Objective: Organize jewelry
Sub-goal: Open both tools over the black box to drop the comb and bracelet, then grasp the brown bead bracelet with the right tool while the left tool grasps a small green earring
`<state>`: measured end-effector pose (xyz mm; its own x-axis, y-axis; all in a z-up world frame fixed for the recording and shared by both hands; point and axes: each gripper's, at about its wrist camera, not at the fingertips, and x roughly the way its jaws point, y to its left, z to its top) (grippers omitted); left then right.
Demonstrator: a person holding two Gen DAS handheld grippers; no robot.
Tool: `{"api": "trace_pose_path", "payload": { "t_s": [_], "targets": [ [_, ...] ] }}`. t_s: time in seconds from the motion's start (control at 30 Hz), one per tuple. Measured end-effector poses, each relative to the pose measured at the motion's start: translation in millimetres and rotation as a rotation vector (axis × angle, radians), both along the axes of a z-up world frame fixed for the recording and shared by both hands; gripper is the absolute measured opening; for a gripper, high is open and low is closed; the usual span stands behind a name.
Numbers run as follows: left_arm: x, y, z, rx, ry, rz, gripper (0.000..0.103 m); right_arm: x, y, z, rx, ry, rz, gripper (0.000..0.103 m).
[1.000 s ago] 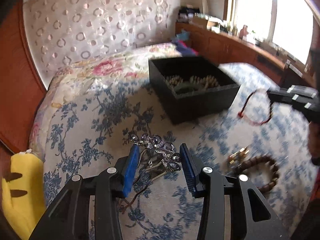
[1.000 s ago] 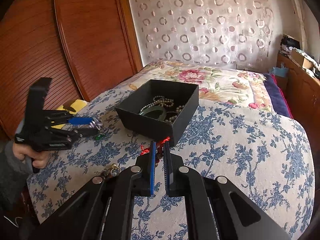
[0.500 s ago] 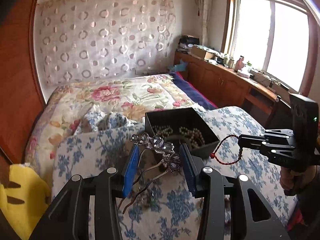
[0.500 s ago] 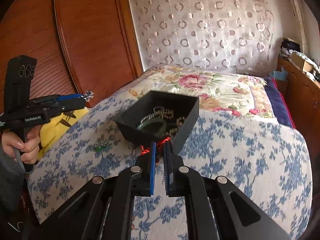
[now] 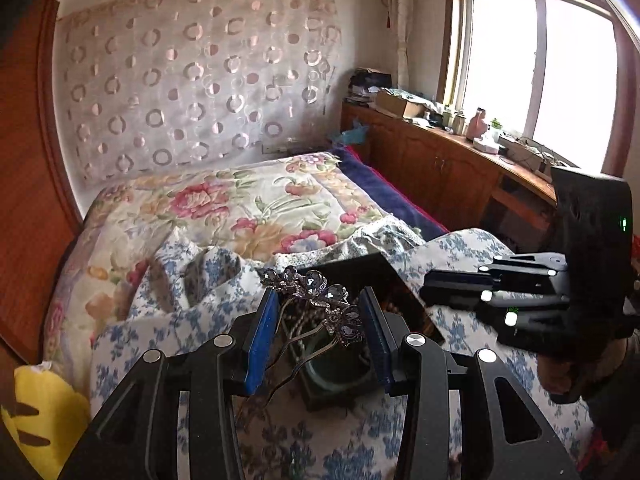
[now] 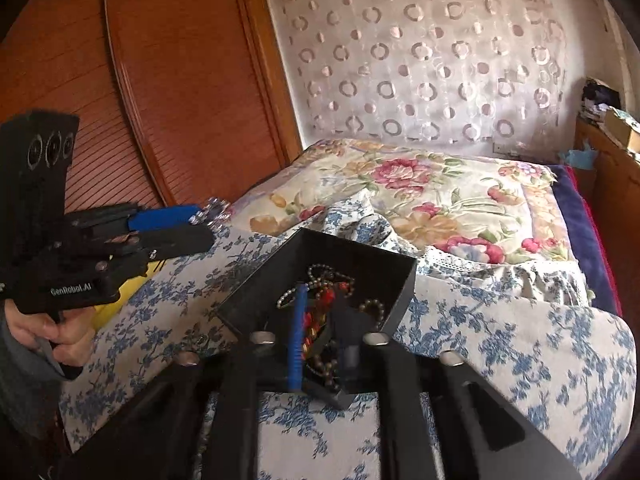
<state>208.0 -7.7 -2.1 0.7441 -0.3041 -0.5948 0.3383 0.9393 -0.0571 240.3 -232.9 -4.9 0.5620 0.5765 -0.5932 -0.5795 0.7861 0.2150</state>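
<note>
My left gripper (image 5: 316, 308) is shut on a silver hairpin (image 5: 320, 292) set with blue-grey stones; its prongs hang down over the black box (image 5: 348, 266). A green bangle (image 5: 336, 364) and bead strings lie in that box. The right wrist view shows my right gripper (image 6: 320, 320) low over the black box (image 6: 360, 248), its jaws opening. A red cord bracelet (image 6: 320, 308) sits loosely between them, above the beads. The left gripper (image 6: 204, 224) with the hairpin (image 6: 214, 210) hovers left of the box. The right gripper (image 5: 432, 288) shows at the right of the left wrist view.
The box stands on a blue-flowered cloth (image 6: 500, 340) spread over a bed with a floral quilt (image 5: 240, 208). A yellow cushion (image 5: 44, 412) lies at the left edge, beside a wooden wardrobe (image 6: 160, 80). A cluttered wooden cabinet (image 5: 440, 160) runs under the window. A person's hand (image 6: 60, 332) holds the left gripper.
Both grippers have risen and come in over the black box. The right jaws, shut on the red bracelet before, have parted. The left gripper keeps the hairpin.
</note>
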Motion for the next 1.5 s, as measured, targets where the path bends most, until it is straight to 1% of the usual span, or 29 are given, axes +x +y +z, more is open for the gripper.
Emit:
{"api": "trace_pose_path", "payload": {
  "t_s": [0.2,0.33,0.5,0.53,0.6,0.77,0.8,0.87,1.03,1.2,1.3,1.5],
  "targets": [
    [20,-18,-5,0.015,0.008,-0.019,0.04,5,-14,-6,0.012,0.017,-0.017,0.023],
    [31,-33,-13,0.033,0.019,-0.03,0.04,-2,-25,-9,-0.001,0.011,-0.04,0.023],
    [37,-43,-18,0.038,0.031,-0.037,0.041,-9,-32,-13,-0.001,0.011,-0.055,0.023],
    [37,-44,-18,0.038,0.029,-0.038,0.041,-11,-33,-13,0.001,0.012,-0.056,0.023],
    [37,-47,-17,0.037,0.029,-0.045,0.047,-14,-35,-14,0.004,0.012,-0.057,0.023],
    [32,-49,-15,0.045,0.029,-0.047,0.049,-28,-36,-14,-0.001,0.011,-0.048,0.023],
    [30,-47,-16,0.048,0.029,-0.046,0.049,-32,-35,-15,-0.004,0.015,-0.045,0.023],
    [22,-44,-17,0.054,0.031,-0.039,0.054,-39,-34,-18,-0.012,0.025,-0.035,0.023],
    [-6,-29,-25,0.058,0.048,-0.019,0.059,-66,-28,-31,-0.043,0.065,0.009,0.022],
    [-30,-6,-38,0.064,0.073,0.006,0.061,-94,-14,-52,-0.101,0.113,0.062,0.022],
    [-46,11,-48,0.065,0.099,0.027,0.061,-109,-7,-59,-0.116,0.132,0.094,0.022],
    [-64,37,-64,0.075,0.143,0.082,0.061,-123,5,-69,-0.153,0.165,0.137,0.022]
  ]
}}
